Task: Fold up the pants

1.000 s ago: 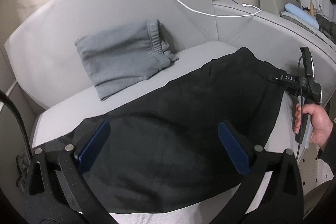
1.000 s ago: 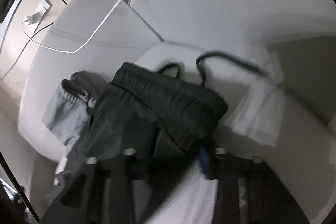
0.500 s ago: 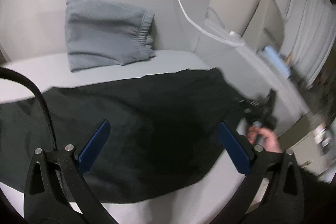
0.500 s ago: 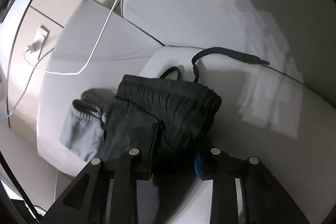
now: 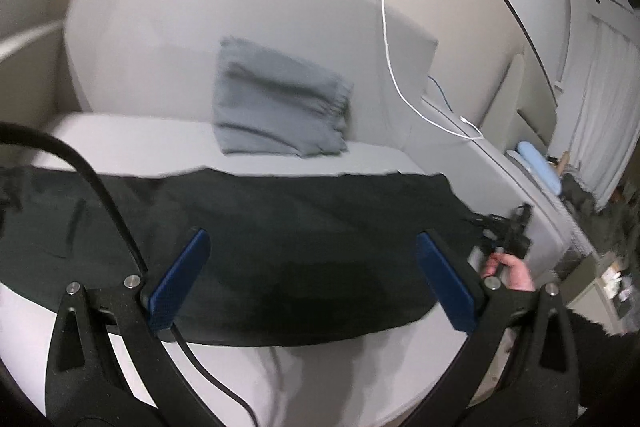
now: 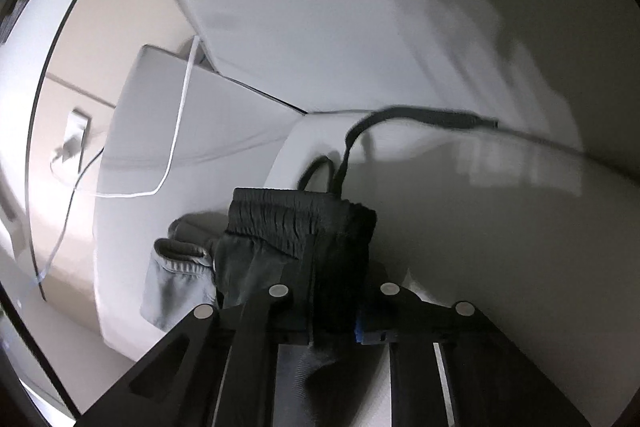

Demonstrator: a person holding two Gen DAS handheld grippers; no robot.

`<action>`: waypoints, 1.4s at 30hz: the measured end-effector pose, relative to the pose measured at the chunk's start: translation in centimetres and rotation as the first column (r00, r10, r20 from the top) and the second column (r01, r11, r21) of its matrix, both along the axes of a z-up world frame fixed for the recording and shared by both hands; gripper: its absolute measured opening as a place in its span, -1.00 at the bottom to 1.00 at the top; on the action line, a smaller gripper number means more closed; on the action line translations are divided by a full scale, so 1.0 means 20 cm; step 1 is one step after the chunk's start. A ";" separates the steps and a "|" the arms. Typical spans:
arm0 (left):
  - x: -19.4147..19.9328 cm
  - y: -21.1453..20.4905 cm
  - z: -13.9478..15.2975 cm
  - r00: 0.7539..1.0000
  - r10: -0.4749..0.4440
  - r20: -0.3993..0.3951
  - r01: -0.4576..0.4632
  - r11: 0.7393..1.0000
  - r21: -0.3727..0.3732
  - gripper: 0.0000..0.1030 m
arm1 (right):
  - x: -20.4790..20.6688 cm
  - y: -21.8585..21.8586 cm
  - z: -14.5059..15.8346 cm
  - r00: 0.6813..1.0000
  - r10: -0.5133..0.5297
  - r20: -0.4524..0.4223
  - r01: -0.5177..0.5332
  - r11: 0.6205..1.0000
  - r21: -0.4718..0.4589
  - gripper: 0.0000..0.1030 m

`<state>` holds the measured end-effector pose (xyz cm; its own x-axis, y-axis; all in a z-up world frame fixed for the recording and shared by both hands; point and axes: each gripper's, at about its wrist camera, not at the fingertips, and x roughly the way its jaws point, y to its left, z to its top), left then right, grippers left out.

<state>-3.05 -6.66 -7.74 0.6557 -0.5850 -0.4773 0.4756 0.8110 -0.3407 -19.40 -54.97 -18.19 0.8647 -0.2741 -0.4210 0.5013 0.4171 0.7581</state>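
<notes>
My left gripper [image 5: 312,275] hangs over the black fabric pants [image 5: 280,227], fingers spread wide and holding nothing. The pants lie stretched across the light grey sofa seat [image 5: 132,143]. My right gripper [image 6: 332,327] has its fingers clamped on the elastic waistband [image 6: 292,219] end. A folded grey sweat garment [image 5: 276,111] leans against the backrest behind.

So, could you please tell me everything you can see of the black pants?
The black pants are dark, soft-looking fabric, laid lengthwise across the grey sofa seat, in front of folded grey sweatpants. Their gathered elastic waistband is clamped in the right gripper; a black drawstring trails out. The left gripper hovers open above.
</notes>
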 end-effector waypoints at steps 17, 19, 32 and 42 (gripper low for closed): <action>0.16 0.49 -0.17 0.977 0.165 -0.137 -0.195 0.951 -0.242 0.98 | 0.18 0.57 0.71 0.981 0.191 -0.018 -0.179 0.877 -0.447 -0.78; 0.16 0.54 -0.18 0.973 0.186 -0.140 -0.217 0.941 -0.260 0.98 | 0.24 0.67 0.78 0.972 0.232 -0.025 -0.214 0.847 -0.486 -0.78; 0.16 0.87 -0.21 0.936 0.304 -0.177 -0.349 0.867 -0.355 0.98 | 0.61 1.27 1.03 0.909 0.412 -0.063 -0.368 0.722 -0.586 -0.78; 0.15 0.97 -0.20 0.922 0.336 -0.193 -0.387 0.838 -0.386 0.98 | 0.98 1.72 0.94 0.841 0.525 -0.134 -0.490 0.632 -0.601 -0.79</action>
<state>-0.04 12.67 -11.80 0.8151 -0.4750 -0.3316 0.1138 0.6926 -0.7123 0.13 -20.50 0.52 0.9584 0.0406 -0.2827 0.0419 0.9592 0.2798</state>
